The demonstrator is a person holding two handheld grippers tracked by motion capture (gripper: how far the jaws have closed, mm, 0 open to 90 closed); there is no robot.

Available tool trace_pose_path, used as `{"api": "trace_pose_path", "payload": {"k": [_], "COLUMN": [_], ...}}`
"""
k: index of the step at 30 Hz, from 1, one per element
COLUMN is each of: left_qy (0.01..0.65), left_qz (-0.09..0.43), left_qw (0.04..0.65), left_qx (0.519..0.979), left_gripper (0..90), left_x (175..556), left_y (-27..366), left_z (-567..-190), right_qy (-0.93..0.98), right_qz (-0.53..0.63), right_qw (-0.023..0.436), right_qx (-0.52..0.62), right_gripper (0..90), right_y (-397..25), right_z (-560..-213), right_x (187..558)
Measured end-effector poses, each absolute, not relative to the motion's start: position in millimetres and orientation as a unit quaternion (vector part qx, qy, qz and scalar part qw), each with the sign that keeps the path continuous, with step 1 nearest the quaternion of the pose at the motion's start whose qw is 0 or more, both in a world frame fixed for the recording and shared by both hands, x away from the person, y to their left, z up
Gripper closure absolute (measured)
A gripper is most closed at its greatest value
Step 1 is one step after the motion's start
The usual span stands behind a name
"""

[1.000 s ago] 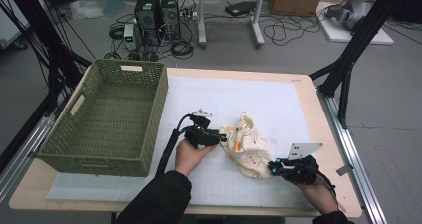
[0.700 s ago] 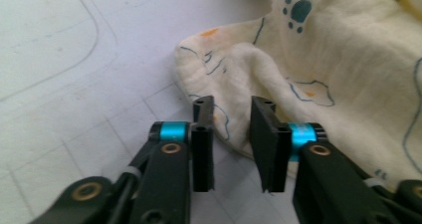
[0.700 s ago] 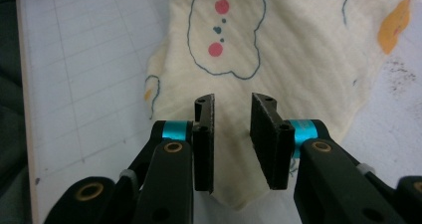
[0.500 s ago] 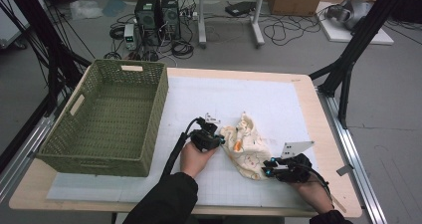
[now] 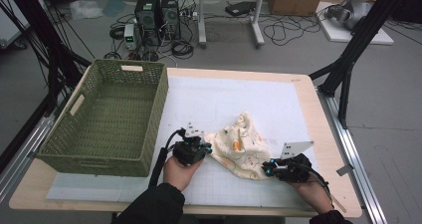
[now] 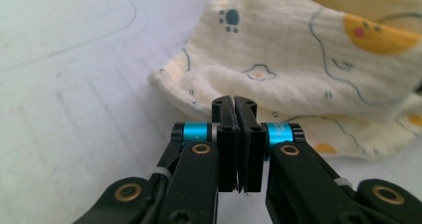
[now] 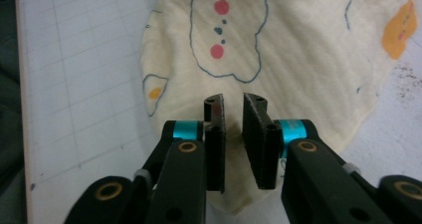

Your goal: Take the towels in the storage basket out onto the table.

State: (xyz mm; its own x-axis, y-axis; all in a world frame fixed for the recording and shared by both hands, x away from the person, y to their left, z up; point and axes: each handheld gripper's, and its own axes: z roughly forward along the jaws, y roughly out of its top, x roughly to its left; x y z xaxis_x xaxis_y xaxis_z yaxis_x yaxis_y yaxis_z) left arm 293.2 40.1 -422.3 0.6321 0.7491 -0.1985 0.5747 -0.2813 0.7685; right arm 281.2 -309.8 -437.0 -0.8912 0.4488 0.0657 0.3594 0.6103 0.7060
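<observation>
The printed cloth (image 5: 242, 145) lies crumpled toward the table's (image 5: 303, 92) near edge, flanked for a two-sided pickup — left gripper (image 6: 234, 106) at its rim, fingers together on nothing, right gripper (image 7: 234, 103) over its corner, fingers slightly apart.

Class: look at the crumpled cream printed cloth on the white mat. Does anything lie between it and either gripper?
Nothing visible does. The left gripper, jaws shut, sits at the cream printed cloth's edge; the right gripper, jaws slightly apart, hangs over its opposite corner.
</observation>
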Motion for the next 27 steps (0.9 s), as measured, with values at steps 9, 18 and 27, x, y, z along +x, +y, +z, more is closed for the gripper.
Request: {"api": "trace_pose_path", "payload": {"k": [9,18,27], "left_qy": [0.392,0.381,0.389], "left_qz": [0.084,0.106,0.127], "left_qw": [0.444,0.448,0.39], "left_qx": [0.801,0.802,0.825], "left_gripper": [80.5,65.0,81.3], "left_x": [257,289,316], "left_y": [59,52,35], "left_z": [-410,-415,-443], "right_qy": [0.9,0.894,0.898], "right_qz": [0.39,0.391,0.384], "right_qw": [0.029,0.041,0.01], "right_qx": [0.192,0.213,0.216], "right_gripper": [84.8,61.4,85.7], "right_y": [-307,-308,-307], "right_z": [-430,-428,-441], "right_x": [273,294,300]}}
